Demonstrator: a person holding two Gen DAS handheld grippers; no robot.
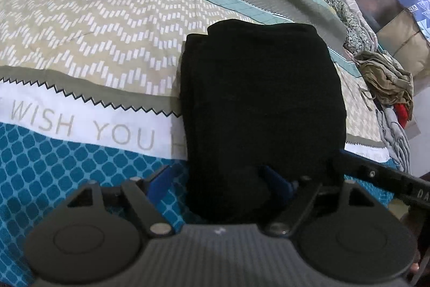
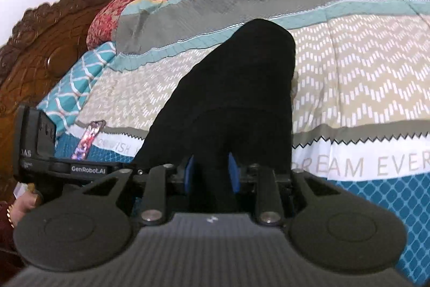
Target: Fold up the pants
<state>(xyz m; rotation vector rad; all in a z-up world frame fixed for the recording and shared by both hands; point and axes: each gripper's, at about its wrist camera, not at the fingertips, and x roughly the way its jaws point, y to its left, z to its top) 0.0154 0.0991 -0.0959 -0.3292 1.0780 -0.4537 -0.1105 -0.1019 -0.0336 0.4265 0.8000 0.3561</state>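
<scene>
Black pants [image 1: 258, 98] lie on the patterned bedspread [image 1: 80, 45], already folded into a thick oblong bundle. Long axis runs straight away from both tongs; near end sits at the fingers.

Left gripper [image 1: 215, 182]: jaws wide, the near edge of the bundle between the blue pads, pads apparently not pressing.

Right gripper [image 2: 211, 171]: jaws narrow, pinching a raised ridge of the cloth. Judged the nearer, controlling hand.

Left view shows the bundle's full squared outline and a heap of other clothes [image 1: 384, 80] at the bed edge. Right view shows the lifted fold, a phone [image 2: 87, 140] on the bed and the carved headboard [image 2: 48, 50].
</scene>
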